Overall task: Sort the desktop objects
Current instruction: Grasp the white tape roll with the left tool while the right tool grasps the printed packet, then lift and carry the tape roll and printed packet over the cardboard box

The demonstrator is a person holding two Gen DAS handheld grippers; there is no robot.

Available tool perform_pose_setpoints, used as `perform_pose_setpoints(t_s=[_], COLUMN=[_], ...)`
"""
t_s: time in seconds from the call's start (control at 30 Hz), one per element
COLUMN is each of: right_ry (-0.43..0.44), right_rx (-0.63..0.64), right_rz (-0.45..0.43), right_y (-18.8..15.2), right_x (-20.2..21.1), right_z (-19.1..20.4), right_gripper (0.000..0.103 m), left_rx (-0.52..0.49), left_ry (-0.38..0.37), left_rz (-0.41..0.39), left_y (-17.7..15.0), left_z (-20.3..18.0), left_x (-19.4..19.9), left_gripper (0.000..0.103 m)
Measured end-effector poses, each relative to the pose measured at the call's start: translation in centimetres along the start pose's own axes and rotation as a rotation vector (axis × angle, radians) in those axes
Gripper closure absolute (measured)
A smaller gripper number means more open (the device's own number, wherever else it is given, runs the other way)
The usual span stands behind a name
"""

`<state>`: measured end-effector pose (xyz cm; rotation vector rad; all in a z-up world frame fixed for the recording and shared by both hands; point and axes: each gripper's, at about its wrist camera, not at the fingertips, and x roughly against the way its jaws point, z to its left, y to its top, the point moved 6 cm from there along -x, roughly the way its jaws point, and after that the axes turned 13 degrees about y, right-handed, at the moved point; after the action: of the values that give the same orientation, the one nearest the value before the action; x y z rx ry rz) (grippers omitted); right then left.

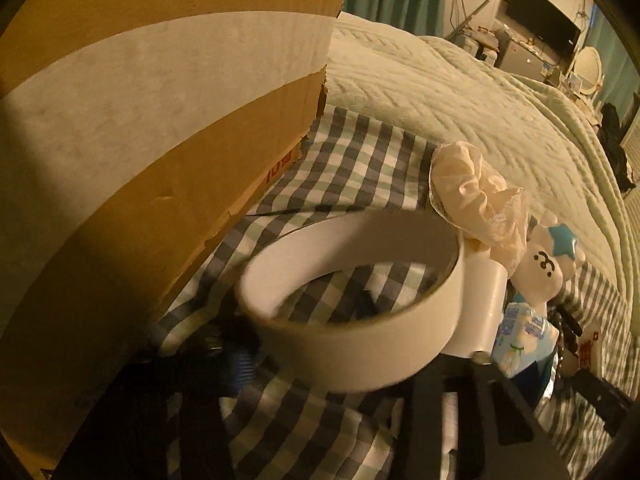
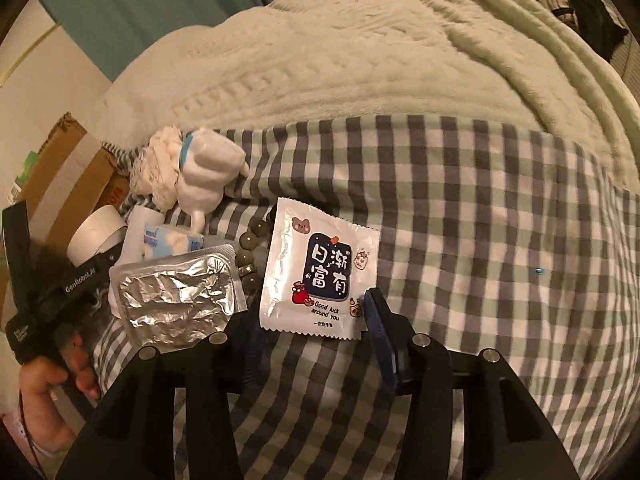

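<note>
A thin white tape roll point(image 1: 352, 300) hangs tilted over the checked cloth point(image 1: 352, 164), and my left gripper point(image 1: 356, 360) is shut on it across its width. The right wrist view shows the same tape roll point(image 2: 96, 236) at far left, with a person's hand point(image 2: 44, 392) behind it. A white printed packet point(image 2: 320, 264) lies flat on the checked cloth point(image 2: 480, 240). My right gripper point(image 2: 312, 332) straddles its near end. One blue pad point(image 2: 380, 332) sits at each lower corner, the jaws part closed. The packet is not buckled.
A tall cardboard box point(image 1: 160, 120) stands close on the left. Around the tape lie a cream scrunchie point(image 1: 476, 196), a white rabbit toy point(image 2: 200, 172), a blue-and-white tissue pack point(image 2: 168, 240), a foil blister tray point(image 2: 176, 300) and a bead bracelet point(image 2: 248, 248). A pale blanket point(image 2: 360, 60) lies beyond.
</note>
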<state>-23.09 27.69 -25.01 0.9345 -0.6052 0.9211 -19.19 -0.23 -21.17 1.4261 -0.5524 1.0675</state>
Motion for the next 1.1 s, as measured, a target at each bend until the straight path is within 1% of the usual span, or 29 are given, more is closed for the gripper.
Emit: perform_pose_setpoints(t_s=[0.03,0.07,0.1,0.13,0.17,0.2,0.3,0.43,0.47,0.5,0.53,0.57,0.6,0.67,0.77,0.83,0.87,0.9,0.93,0.97,1.0,1.1], right_ry=[-0.009,-0.02,-0.031,-0.05,-0.066,-0.078,-0.1,-0.09,-0.084,-0.08,-0.074,-0.065,-0.057,-0.054,-0.047,-0.059,-0.061,-0.063,-0.062,-0.06,-0.058,-0.062], right_rx=[0.001,0.002,0.002,0.003,0.006,0.009,0.015,-0.017,-0.024,-0.028,-0.034,-0.037,-0.04,-0.041,-0.036,-0.022,-0.018,-0.016,-0.018,-0.021,-0.025,-0.026], right_rz=[0.0,-0.004,-0.009,-0.019,-0.027,-0.033,-0.046,-0.063,-0.064,-0.064,-0.064,-0.065,-0.065,-0.064,-0.056,-0.053,-0.053,-0.055,-0.057,-0.056,-0.058,-0.058], right_y=[0.0,0.0,0.0,0.0,-0.1,0.0,0.7,1.1,1.2,1.1,1.0,1.2,1.1,1.2,1.7,1.9,1.8,1.9,1.9,1.9,2.0,2.0], right_x=[0.2,0.4,0.6,1.0,1.5,1.8,2.5,2.3,2.1,2.2,2.1,1.7,1.6,1.2,0.7,0.6,0.7,0.7,0.8,0.8,0.9,1.0], right_z=[-0.1,-0.2,-0.4,-0.8,-1.0,-1.2,-1.8,-1.8,-1.6,-1.6,-1.6,-1.4,-1.4,-1.3,-1.4,-1.4,-1.3,-1.3,-1.4,-1.5,-1.5,-1.5], right_gripper=[0.073,0.079,0.082,0.089,0.1,0.1,0.1,0.1,0.099,0.098,0.098,0.098,0.098,0.098,0.098,0.098,0.098,0.098,0.098,0.098,0.099,0.099], left_rx=[-0.008,-0.013,-0.015,-0.016,-0.018,-0.02,-0.03,-0.029,-0.031,-0.034,-0.037,-0.034,-0.029,-0.023,-0.036,-0.018,-0.02,-0.029,-0.049,-0.078,-0.092,-0.096], left_ry=[-0.003,-0.003,-0.002,-0.001,-0.005,-0.007,-0.011,-0.008,-0.012,-0.019,-0.016,0.006,0.015,0.003,0.023,0.012,0.007,0.005,0.006,0.024,0.03,0.014], left_rz=[0.0,-0.006,-0.01,-0.012,-0.012,-0.014,-0.018,0.002,0.011,0.022,0.028,0.025,0.019,0.013,0.026,0.012,-0.004,-0.023,-0.041,-0.068,-0.09,-0.146], left_y=[0.0,0.0,0.0,0.0,-0.1,0.0,0.0,0.0,0.0,0.1,0.2,0.4,0.4,0.4,0.7,0.8,1.0,1.1,1.2,1.3,1.5,2.3], left_z=[0.0,0.0,0.1,0.1,0.3,0.2,0.1,-0.1,-0.2,-0.2,-0.3,-0.3,-0.1,-0.3,-0.7,-0.7,-0.7,-0.9,-1.1,-1.3,-1.4,-1.4], left_x=[0.0,0.2,0.3,0.4,0.6,0.7,0.9,0.8,0.7,0.5,0.2,0.1,0.1,-0.1,-0.6,-0.5,-0.4,-0.2,0.1,0.4,0.7,1.9], left_gripper=[0.071,0.075,0.079,0.08,0.083,0.085,0.086,0.084,0.079,0.071,0.066,0.052,0.049,0.049,0.049,0.049,0.056,0.075,0.079,0.082,0.088,0.093])
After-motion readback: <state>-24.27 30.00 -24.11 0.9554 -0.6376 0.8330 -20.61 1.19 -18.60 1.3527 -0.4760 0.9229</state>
